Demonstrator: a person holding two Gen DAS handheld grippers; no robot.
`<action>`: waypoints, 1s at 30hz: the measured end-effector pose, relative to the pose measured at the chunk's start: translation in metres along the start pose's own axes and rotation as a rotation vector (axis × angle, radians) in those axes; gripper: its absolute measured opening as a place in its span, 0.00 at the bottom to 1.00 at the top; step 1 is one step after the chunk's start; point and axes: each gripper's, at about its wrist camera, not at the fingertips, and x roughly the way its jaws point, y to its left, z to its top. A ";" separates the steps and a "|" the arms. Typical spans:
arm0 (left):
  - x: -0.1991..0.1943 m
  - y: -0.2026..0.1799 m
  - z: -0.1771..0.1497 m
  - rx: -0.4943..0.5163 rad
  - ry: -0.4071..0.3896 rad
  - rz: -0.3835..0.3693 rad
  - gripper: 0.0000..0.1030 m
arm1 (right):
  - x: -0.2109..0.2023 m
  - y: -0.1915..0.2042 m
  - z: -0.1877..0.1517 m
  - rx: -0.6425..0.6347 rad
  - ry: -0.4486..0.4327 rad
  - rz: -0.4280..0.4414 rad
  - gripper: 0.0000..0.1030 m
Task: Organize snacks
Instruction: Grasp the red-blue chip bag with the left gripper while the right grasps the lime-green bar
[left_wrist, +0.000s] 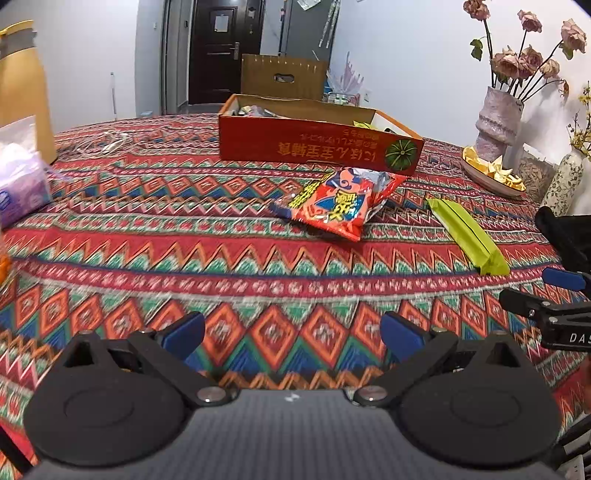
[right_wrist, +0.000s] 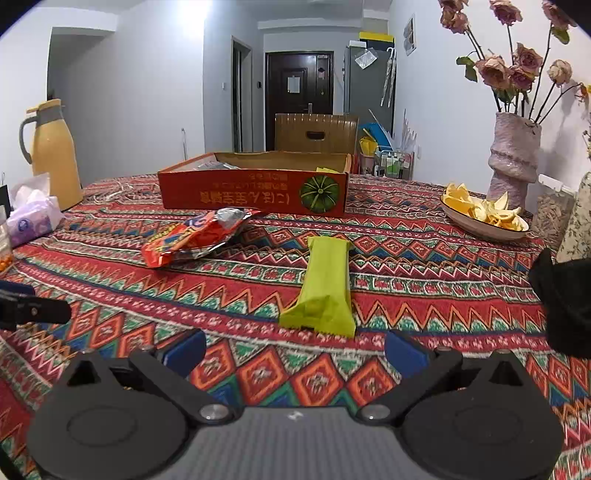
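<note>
Patterned tablecloth (left_wrist: 258, 258) lies under left gripper (left_wrist: 291, 332) and right gripper (right_wrist: 295, 350), both level, spread, holding nothing.

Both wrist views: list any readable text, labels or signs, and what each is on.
"DAS": white letters on the right gripper, cut off at the left view's edge.
Box: gold characters along the front wall, upside down, not legible.
Red snack bag: large yellow characters, upside down, too blurred to read.
Tissue pack: round logo, unreadable.
Door: paper notice, too small to read.
Green bar: no print visible.
</note>
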 end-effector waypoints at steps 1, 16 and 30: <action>0.005 -0.001 0.004 0.006 0.001 -0.003 1.00 | 0.005 -0.001 0.003 -0.001 0.006 -0.001 1.00; 0.106 -0.025 0.094 0.192 -0.028 -0.123 1.00 | 0.080 -0.015 0.050 0.014 0.097 0.022 0.83; 0.150 -0.020 0.111 0.132 0.056 -0.263 0.55 | 0.112 -0.023 0.063 0.034 0.134 0.011 0.33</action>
